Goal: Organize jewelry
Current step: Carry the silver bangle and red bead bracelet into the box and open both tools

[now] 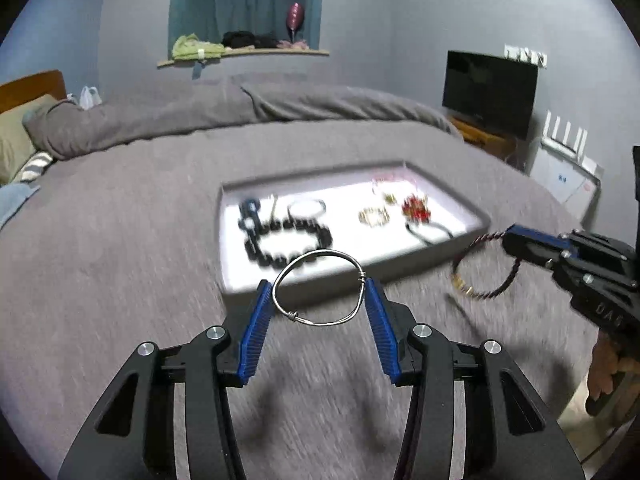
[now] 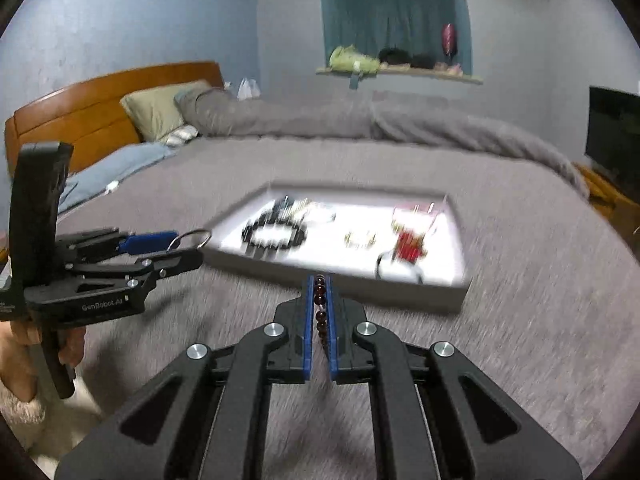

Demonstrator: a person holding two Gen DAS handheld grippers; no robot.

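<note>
While my left gripper pinches a silver wire bangle across its width, my right gripper clamps a dark beaded bracelet; the tray lies just ahead.

A thin, shiny metal wire bangle rests between ribbed blue plastic pads. Glossy dark red beads. Matt grey cloth covers the bed; its headboard is polished wood.
</note>
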